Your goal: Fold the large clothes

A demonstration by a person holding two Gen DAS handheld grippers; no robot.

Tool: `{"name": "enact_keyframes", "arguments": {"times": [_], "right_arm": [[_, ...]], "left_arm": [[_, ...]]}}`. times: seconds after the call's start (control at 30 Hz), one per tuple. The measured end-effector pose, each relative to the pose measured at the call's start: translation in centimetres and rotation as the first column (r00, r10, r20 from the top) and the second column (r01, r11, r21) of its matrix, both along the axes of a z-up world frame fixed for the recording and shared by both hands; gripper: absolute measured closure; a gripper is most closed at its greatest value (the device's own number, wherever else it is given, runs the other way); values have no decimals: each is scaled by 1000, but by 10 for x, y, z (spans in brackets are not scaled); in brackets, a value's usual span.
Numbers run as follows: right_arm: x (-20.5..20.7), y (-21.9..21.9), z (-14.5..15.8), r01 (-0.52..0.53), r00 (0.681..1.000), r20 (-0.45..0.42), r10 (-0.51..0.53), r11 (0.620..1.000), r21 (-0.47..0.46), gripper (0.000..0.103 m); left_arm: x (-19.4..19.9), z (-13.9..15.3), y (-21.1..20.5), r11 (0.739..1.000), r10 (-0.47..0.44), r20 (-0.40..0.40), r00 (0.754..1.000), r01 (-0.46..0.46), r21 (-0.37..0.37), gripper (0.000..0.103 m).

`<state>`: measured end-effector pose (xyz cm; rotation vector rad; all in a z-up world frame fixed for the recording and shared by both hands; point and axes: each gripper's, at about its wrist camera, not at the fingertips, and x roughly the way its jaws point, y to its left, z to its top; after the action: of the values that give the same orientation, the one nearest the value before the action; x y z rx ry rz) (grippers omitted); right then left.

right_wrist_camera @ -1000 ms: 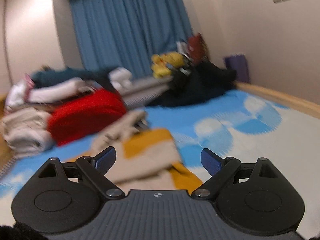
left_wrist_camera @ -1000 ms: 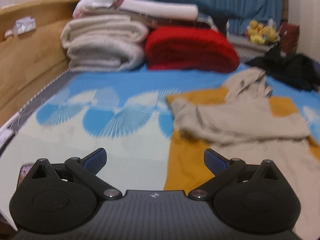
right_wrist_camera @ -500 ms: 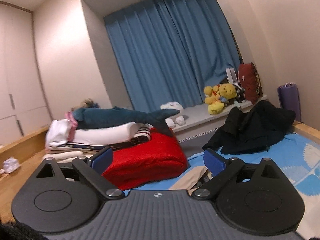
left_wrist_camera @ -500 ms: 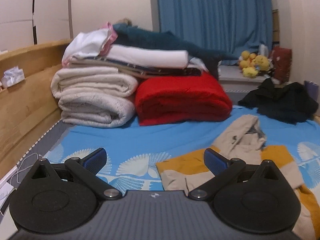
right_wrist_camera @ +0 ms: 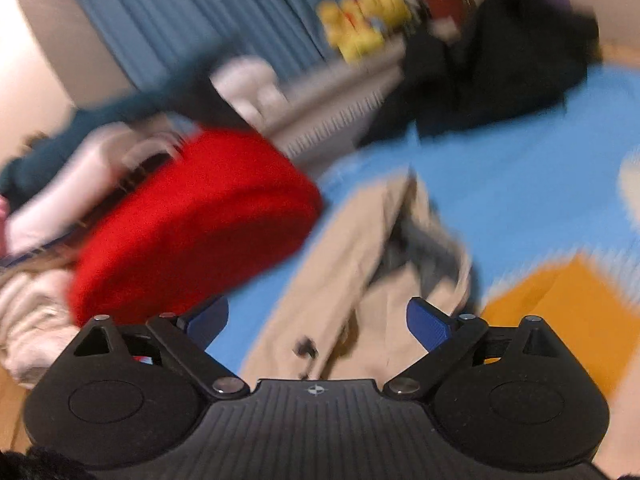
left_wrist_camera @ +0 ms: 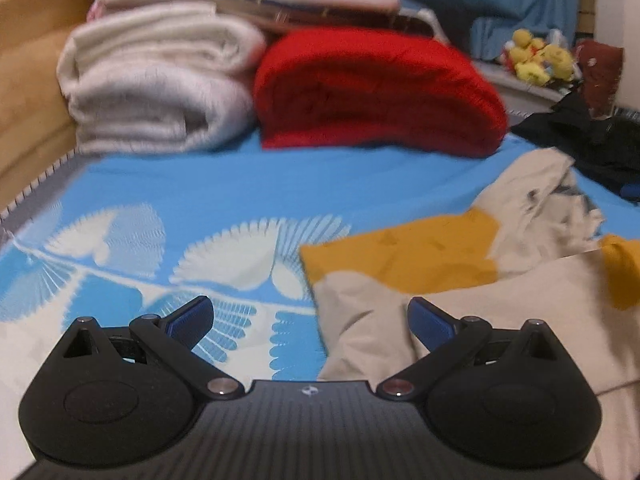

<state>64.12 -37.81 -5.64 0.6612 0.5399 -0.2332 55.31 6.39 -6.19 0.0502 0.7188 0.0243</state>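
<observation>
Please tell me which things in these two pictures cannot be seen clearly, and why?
- Hoodie: left view, its lower part is cut off by the edge and hidden behind the left gripper.
- Black clothes: right view, motion blur hides what they are.
- Yellow toys: left view, too small and blurred.
- Right gripper: open, holding nothing.

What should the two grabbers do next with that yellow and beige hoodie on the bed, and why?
Probably bring the left gripper down onto the near edge of the hoodie and close on it. Both grippers are open and hold nothing, the right gripper hangs above the hood, and the hoodie lies rumpled on the blue sheet, not yet folded.
</observation>
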Motion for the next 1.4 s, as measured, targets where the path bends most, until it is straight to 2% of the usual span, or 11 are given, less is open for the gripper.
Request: {"name": "enact_keyframes", "arguments": {"times": [0.23, 0.27, 0.33, 0.43, 0.57, 0.7, 0.8, 0.87, 1.0, 1.1, 1.4], "right_arm": [[67, 30, -77, 26, 999, -32, -25, 999, 21, 22], [71, 32, -79, 29, 999, -16, -28, 999, 23, 29], [79, 36, -79, -35, 999, 1, 35, 999, -21, 88], [67, 44, -61, -82, 993, 74, 94, 985, -149, 101], [4, 55, -39, -141, 959, 223, 177, 975, -170, 101], [-60, 82, -41, -488, 845, 145, 514, 854, -182, 92], [-93, 59, -47, -572, 805, 116, 581, 813, -107, 54], [-103, 23, -41, -462, 856, 197, 478, 878, -123, 30], [-87, -61, -38, -158, 952, 272, 142, 986, 41, 27], [-64, -103, -44, -12, 971, 240, -14, 994, 106, 25], [-1, -109, -79, 107, 994, 0, -108, 986, 130, 18]], "left_arm": [[49, -66, 49, 989, 149, -48, 988, -147, 28, 0], [52, -71, 57, 986, 166, -53, 985, -166, 17, 0], [56, -76, 66, 981, 194, -63, 979, -194, 2, 0], [58, -77, 71, 975, 221, -84, 972, -223, -9, 0], [50, -63, 58, 977, 211, -64, 975, -213, -28, 0], [49, -46, 23, 985, 146, -57, 988, -151, -84, 0], [55, -34, -14, 984, 57, -51, 997, -65, -166, 0], [58, -27, -45, 979, -10, -15, 1000, 7, -204, 0], [67, -21, -104, 971, -116, 7, 993, 115, -208, 0], [74, -25, -133, 959, -137, -9, 991, 130, -251, 0], [107, -43, -171, 922, -181, -104, 978, 132, -364, 0]]}}
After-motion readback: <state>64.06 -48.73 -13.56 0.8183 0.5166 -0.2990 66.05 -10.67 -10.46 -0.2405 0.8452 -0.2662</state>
